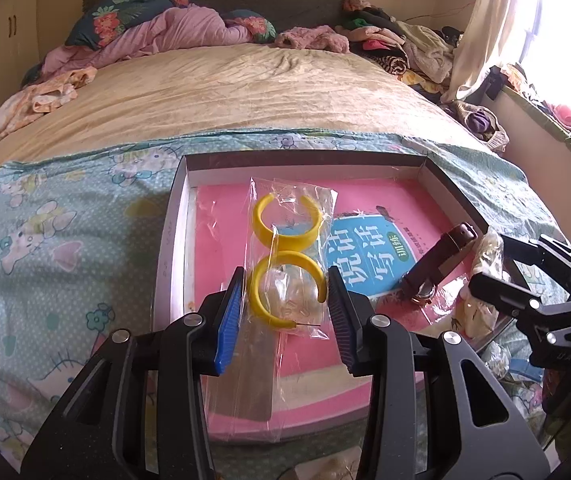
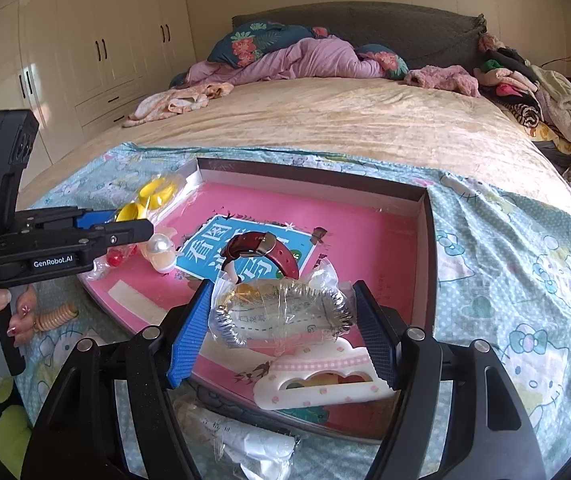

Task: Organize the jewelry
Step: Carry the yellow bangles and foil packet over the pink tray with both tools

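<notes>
Your left gripper is sitting low centre in its view, blue pads clamped on a clear plastic bag of yellow C-shaped earrings, held over the pink-lined shallow box. Your right gripper is pinching a clear packet with a silver spiked hair clip at lower centre. A red leather-strap watch is lying in mid-frame inside the box, beside a white cloud-shaped card at lower right.
</notes>
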Motion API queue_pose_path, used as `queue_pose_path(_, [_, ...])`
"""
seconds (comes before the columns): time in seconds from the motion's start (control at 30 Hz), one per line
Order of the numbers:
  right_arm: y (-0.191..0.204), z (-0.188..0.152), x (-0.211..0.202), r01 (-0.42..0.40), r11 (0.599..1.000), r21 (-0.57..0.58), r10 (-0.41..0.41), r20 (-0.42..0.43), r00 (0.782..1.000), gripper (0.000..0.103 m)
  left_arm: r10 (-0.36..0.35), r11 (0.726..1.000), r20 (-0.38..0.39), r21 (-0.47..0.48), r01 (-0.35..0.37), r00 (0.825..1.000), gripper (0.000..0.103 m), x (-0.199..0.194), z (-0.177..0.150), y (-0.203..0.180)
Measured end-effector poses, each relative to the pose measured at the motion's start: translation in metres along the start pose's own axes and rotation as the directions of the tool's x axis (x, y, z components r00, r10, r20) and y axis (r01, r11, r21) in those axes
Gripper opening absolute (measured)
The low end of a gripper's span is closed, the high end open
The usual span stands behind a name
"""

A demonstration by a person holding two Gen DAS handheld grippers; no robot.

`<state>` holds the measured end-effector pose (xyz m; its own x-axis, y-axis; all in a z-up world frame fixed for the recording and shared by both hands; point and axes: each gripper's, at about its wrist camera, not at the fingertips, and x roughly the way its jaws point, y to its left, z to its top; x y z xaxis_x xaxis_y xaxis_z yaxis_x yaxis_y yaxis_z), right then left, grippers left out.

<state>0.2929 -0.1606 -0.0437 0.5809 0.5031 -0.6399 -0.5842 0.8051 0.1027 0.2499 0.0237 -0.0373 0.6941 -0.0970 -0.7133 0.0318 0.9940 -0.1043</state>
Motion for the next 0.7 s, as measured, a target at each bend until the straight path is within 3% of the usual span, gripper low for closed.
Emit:
queue_pose_path(0.27, [0.002,0.001,0.012,-0.008,1.000,-0.023,0.007,-0.036,0.999,0.068,-0.022,1.000,0.013,-0.001,0.022,1.000,0.032,0.003,0.006,-0.003])
queue_pose_path(0.7, [0.001,0.009,0.023,-0.003,0.999,-0.036,-0.001,-0.099,0.995,0.068,-0.117,0.993,0.018,0.012,0.117,0.993,0.032,-0.019,0.002,-0.023])
